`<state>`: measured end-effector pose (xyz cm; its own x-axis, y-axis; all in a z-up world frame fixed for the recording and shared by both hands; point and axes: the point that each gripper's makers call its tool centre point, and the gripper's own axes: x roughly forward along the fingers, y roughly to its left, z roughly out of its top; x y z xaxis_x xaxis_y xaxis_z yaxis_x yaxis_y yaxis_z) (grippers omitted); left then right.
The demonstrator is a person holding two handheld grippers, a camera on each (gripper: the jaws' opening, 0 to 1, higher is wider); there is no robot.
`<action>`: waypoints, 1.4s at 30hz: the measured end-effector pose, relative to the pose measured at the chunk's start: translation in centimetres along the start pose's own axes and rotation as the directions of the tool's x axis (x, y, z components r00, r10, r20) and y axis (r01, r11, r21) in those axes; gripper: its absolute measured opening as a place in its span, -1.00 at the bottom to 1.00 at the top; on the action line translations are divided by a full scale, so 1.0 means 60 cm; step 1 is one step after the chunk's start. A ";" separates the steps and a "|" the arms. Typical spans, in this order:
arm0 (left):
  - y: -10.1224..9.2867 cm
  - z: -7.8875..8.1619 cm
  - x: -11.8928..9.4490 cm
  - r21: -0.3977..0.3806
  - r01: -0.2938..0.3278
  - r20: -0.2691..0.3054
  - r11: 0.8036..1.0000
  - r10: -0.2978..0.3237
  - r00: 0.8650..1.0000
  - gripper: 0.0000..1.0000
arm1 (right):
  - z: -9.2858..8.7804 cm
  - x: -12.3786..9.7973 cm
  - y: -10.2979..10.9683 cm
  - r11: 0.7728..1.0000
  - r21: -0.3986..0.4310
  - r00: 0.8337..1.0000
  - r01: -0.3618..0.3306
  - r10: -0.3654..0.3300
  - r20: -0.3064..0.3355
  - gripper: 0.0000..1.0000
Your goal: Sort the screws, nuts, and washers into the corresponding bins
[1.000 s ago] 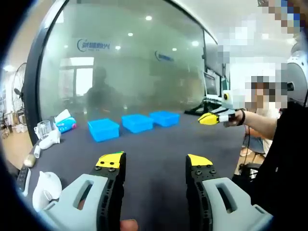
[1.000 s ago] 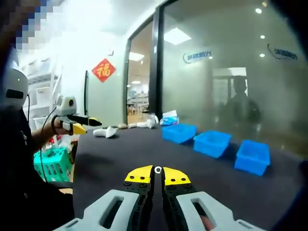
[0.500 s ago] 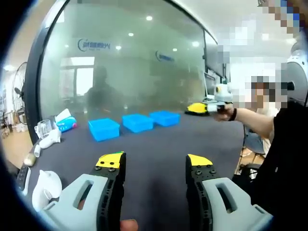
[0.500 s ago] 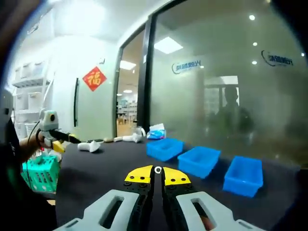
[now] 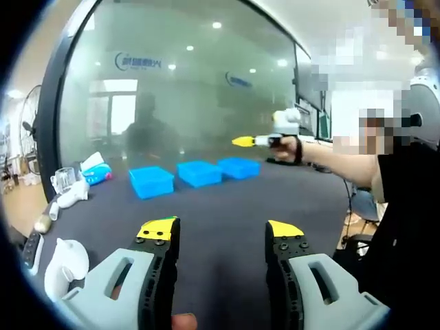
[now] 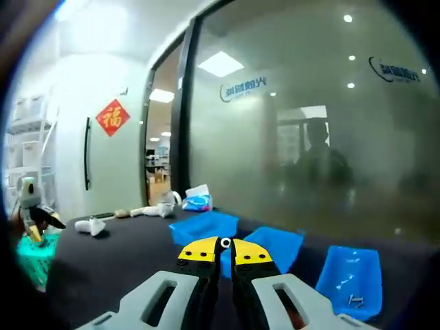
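Observation:
Three blue bins stand in a row on the dark table: the left bin (image 5: pixel 151 183), the middle bin (image 5: pixel 199 173) and the right bin (image 5: pixel 239 167). My left gripper (image 5: pixel 221 231) hovers open over the table's near part, with nothing between its jaws. A hand holds my right gripper (image 5: pixel 242 141) in the air above the right bin. In the right gripper view, my right gripper (image 6: pixel 225 246) is shut on a small white washer (image 6: pixel 225 242). Below it lie the bins (image 6: pixel 204 225), (image 6: pixel 276 245), (image 6: pixel 352 269). The last one has small screws (image 6: pixel 355 300) in it. My left gripper (image 6: pixel 47 221) shows far left.
White cups and a teapot (image 5: pixel 64 260) sit at the table's left edge, with a tissue pack (image 5: pixel 95 173) and a glass mug (image 5: pixel 62 181) farther back. A glass wall rises behind the bins. A green basket (image 6: pixel 31 251) stands beyond the table. A person's dark sleeve (image 5: pixel 405 227) is at my right.
My right gripper has travelled from the table's side to a spot above the bins, still shut on the washer. The left gripper has stayed put and open.

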<state>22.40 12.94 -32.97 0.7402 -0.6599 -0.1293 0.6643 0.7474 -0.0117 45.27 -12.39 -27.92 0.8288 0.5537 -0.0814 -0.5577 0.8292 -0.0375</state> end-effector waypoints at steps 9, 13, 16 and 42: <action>0.004 0.003 -0.003 0.001 -0.010 0.006 1.000 0.010 1.000 -0.04 | -0.018 0.092 -0.042 0.997 -0.062 0.995 0.054 -0.059 -0.085 -0.93; 0.004 0.001 -0.004 -0.006 -0.011 0.009 1.000 0.011 1.000 -0.04 | -0.036 0.124 -0.050 0.996 -0.062 0.990 0.071 -0.078 -0.115 -0.93; 0.003 0.000 -0.004 -0.010 -0.010 0.011 1.000 0.010 1.000 -0.04 | -0.054 0.139 -0.051 0.995 -0.057 0.986 0.080 -0.087 -0.144 -0.93; 0.019 0.002 -0.014 -0.018 -0.043 0.028 0.999 0.043 0.999 -0.03 | -0.052 0.111 -0.037 0.991 -0.088 0.991 0.096 -0.103 -0.083 -0.30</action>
<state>22.54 14.37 -32.77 0.7708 -0.6289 -0.1022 0.6301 0.7762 -0.0237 51.88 -10.77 -31.47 0.8750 0.4570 -0.1596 -0.4777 0.8684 -0.1330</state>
